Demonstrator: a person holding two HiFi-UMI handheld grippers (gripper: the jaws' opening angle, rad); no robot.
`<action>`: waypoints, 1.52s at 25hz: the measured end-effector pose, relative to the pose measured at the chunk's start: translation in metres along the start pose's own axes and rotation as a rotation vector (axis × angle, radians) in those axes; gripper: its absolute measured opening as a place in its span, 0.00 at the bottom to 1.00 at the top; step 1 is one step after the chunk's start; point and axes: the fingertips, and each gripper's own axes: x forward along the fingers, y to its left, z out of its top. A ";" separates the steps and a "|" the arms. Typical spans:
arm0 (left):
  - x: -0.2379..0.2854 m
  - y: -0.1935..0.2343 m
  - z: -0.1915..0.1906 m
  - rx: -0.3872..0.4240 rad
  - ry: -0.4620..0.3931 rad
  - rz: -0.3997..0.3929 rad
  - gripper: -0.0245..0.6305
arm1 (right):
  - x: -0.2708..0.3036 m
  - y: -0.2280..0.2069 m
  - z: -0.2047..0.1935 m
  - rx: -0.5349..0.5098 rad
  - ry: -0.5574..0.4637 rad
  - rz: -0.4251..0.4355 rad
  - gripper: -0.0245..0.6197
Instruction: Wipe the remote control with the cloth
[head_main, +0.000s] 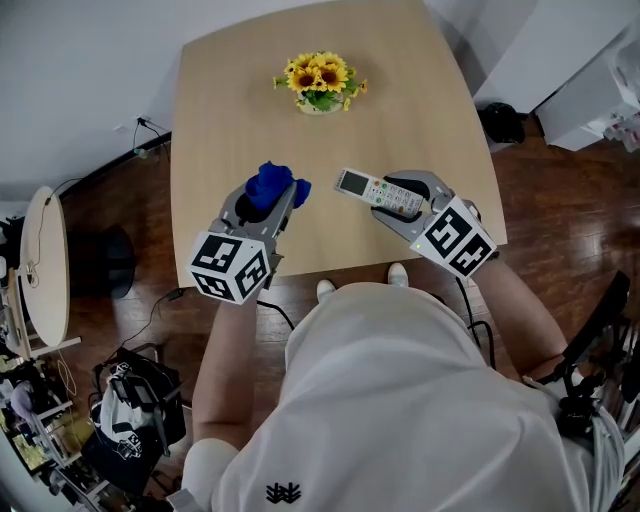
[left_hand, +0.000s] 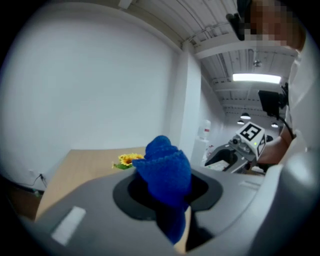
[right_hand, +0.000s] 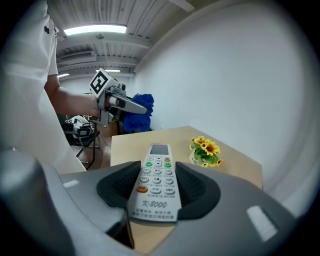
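Note:
My right gripper (head_main: 405, 200) is shut on a white remote control (head_main: 378, 192) and holds it above the table, screen end pointing left. In the right gripper view the remote control (right_hand: 156, 181) lies button side up between the jaws. My left gripper (head_main: 272, 196) is shut on a bunched blue cloth (head_main: 272, 184), which sticks up between the jaws. That cloth (left_hand: 164, 170) fills the middle of the left gripper view. A gap of bare table separates cloth and remote. In the right gripper view the left gripper (right_hand: 131, 106) hangs with the cloth at the left.
A small pot of yellow sunflowers (head_main: 321, 82) stands at the far middle of the light wooden table (head_main: 240, 100). Both grippers hover near the table's front edge. Dark floor, cables and bags surround the table.

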 end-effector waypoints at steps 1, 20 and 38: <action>-0.009 0.006 -0.002 -0.022 -0.007 0.019 0.26 | 0.001 -0.002 -0.005 0.013 0.006 -0.005 0.37; -0.077 -0.049 -0.065 -0.194 0.066 -0.010 0.26 | 0.131 -0.044 -0.173 0.241 0.251 -0.124 0.37; -0.114 -0.033 -0.083 -0.185 0.122 -0.030 0.26 | 0.155 -0.038 -0.212 0.280 0.366 -0.180 0.38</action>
